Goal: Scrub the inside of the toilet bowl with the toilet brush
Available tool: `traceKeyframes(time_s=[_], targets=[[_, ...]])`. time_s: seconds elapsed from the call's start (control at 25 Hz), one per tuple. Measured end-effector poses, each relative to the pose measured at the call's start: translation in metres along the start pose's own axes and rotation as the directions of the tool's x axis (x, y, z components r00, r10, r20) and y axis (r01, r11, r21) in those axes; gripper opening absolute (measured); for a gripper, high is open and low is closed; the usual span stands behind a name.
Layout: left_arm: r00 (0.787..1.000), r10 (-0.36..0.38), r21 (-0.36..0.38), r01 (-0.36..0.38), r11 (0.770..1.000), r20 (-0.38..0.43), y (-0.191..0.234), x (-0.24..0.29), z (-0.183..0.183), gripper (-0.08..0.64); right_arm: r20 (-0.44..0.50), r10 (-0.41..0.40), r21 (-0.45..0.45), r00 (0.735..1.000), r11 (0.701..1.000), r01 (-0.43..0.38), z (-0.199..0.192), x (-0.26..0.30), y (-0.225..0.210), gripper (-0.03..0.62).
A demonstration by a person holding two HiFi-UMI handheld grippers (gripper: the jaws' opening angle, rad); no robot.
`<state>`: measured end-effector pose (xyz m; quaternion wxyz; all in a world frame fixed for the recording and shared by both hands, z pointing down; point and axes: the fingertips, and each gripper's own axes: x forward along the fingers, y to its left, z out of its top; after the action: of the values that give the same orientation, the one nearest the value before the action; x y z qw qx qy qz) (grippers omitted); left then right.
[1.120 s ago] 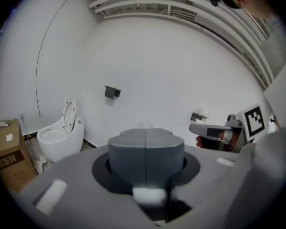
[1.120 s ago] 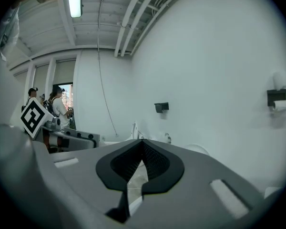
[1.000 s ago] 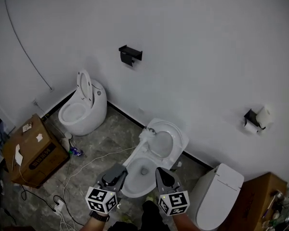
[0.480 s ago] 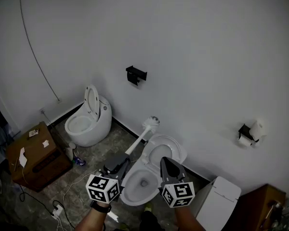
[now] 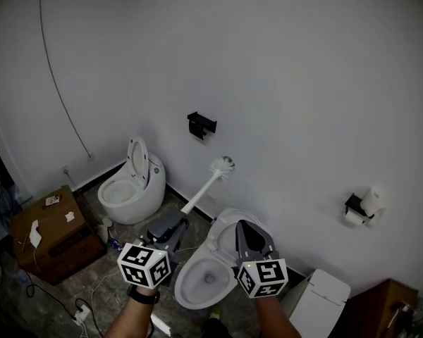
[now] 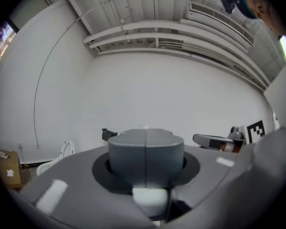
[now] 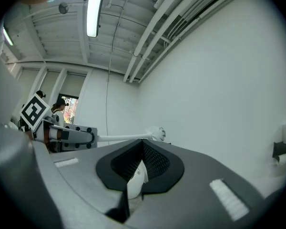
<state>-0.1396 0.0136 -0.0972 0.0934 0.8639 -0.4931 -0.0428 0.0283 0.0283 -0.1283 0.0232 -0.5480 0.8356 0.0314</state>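
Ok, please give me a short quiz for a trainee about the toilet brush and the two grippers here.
1. True or false: the bristle head of the white plastic toilet brush is down inside the near white ceramic toilet bowl.
2. Which gripper is shut on the brush handle? A) left gripper B) right gripper C) neither
3. Fill in: the seat of the far white toilet is ___.
Key: 1 false, it is up in the air near the wall; 2 A; 3 raised.

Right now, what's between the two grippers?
In the head view, the open toilet bowl lies between and below the left gripper and the right gripper; the toilet brush angles up toward the wall.
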Motion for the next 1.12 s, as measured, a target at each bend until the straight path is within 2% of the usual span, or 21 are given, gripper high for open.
traceKeyframes(time_s=[0.24, 0.52, 1.12], targets=[[0.999, 0.007, 0.011, -0.008, 1.0, 0.032, -0.003, -0.005, 0.014, 0.146, 0.015, 0.007, -0.002, 1.0, 1.0, -0.007, 0.01, 0.001, 0.0, 0.011], [0.999, -0.005, 0.039, 0.004, 0.999, 0.037, -0.003, 0.001, 0.013, 0.146, -0.006, 0.008, -0.025, 1.0, 1.0, -0.008, 0.002, 0.008, 0.005, 0.011], [0.999, 0.018, 0.029, -0.019, 0.999, 0.042, 0.013, -0.004, 0.008, 0.146, -0.016, 0.03, -0.034, 0.999, 0.999, -0.03, -0.002, 0.018, 0.022, 0.011]])
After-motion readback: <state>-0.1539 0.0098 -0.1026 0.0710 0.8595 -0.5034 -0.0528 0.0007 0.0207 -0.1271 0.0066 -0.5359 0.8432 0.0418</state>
